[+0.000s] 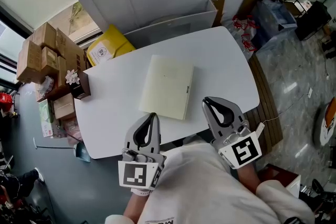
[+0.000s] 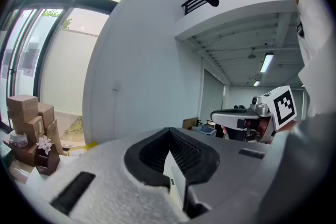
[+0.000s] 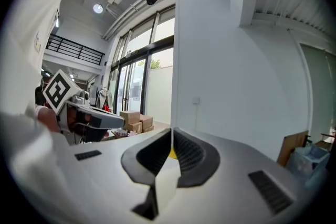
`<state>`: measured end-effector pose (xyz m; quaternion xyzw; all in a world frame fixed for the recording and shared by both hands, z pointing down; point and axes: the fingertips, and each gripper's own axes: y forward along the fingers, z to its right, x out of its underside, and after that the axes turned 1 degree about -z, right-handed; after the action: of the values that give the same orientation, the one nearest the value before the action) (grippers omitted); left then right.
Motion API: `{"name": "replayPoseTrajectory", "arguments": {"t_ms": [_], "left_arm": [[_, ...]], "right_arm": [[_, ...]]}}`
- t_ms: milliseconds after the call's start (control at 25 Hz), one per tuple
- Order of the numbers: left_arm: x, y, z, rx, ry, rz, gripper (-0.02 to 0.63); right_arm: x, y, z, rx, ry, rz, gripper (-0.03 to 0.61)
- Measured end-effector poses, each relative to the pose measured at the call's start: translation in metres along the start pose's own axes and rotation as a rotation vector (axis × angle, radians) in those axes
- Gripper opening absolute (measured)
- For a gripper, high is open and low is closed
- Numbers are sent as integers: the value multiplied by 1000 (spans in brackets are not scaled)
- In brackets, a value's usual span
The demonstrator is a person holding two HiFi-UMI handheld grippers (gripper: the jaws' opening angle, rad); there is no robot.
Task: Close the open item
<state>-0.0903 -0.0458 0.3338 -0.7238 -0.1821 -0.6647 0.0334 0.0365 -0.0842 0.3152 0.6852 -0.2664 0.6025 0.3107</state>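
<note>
A white table is standing in a bright room with tall windows, and cardboard boxes are piling up off its far left corner. The task's thing, a flat cream case with a small clasp on its right edge, is lying near the table's middle. From the head view its cover seems to be lying flat already, so the closing looks done or nearly so. Both tongs are hovering at the near edge, apart from the case. The left gripper is pressing its jaws together on nothing, and the right gripper is doing likewise. If any gap is remaining, the sound way is pressing straight down with one pair of closed tips beside the clasp while the other is steadying the left edge, so the case is not sliding on the smooth top.
</note>
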Motion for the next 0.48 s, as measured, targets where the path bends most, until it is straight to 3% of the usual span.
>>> {"name": "replayPoseTrajectory", "arguments": {"t_ms": [480], "left_arm": [[0, -6, -6, -24, 2, 18, 24]], "right_arm": [[4, 2, 6, 28, 24, -8, 15]]}}
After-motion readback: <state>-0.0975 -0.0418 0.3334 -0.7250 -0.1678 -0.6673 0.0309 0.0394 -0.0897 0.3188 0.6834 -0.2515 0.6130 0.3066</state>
